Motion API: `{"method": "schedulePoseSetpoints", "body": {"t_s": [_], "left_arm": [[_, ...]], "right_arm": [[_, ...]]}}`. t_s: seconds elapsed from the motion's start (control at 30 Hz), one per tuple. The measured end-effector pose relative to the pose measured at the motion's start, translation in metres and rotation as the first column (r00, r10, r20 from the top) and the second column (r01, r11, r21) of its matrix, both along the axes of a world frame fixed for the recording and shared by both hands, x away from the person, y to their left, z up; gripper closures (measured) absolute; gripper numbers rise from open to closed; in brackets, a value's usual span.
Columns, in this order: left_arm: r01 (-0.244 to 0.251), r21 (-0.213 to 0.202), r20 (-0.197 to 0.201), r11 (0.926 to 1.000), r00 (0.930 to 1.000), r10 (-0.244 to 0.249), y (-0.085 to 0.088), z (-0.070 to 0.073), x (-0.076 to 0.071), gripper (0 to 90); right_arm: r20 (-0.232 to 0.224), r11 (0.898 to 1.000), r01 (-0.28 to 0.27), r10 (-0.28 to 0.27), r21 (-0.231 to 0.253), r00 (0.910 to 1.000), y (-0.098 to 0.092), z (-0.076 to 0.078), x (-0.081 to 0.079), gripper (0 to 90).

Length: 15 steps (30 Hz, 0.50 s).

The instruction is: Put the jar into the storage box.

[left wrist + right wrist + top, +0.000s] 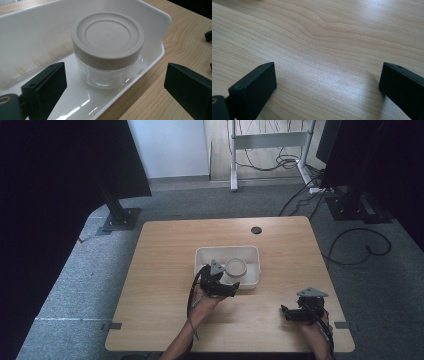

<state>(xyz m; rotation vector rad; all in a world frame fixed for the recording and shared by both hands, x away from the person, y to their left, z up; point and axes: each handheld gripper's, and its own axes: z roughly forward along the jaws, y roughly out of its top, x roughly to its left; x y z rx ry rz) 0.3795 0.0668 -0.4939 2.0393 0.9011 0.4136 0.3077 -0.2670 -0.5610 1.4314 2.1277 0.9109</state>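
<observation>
A clear plastic jar with a beige screw lid (108, 50) is seen mid-frame inside a white plastic tray (155, 22); it is judged light, rigid, slippery (best gripped at the lid). The left gripper (115, 87) is spread wide, empty.

Both forearms come up bare, no sleeves on show. The left gripper (235, 286) is a chunky black body with a small grey three-cornered plate on top and a black cable looping off its back along the arm. The right gripper (283, 311) is the same build: black block, grey plate, dark cable trailing by the wrist. Up close, each jaw is a flat matte-black rectangular block with a small screw hole near its corner, and a brass-coloured fitting glints at the base.
</observation>
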Motion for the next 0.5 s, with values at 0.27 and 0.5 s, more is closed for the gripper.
{"method": "schedulePoseSetpoints", "body": {"t_s": [0.27, 0.5], "left_arm": [[0.027, -0.011, 0.004, 0.9996, 0.9996, -0.027, 0.006, 0.003, -0.006, 4.2], [0.047, -0.011, 0.004, 0.9989, 0.9989, -0.047, 0.010, 0.003, -0.012, 4.2]], "right_arm": [[0.000, 1.000, -0.001, 0.001, 0.000, 1.0000, 0.000, 0.000, 0.000, 0.8], [0.000, 1.000, -0.001, 0.001, 0.000, 1.0000, 0.000, 0.000, 0.000, 0.8]]}}
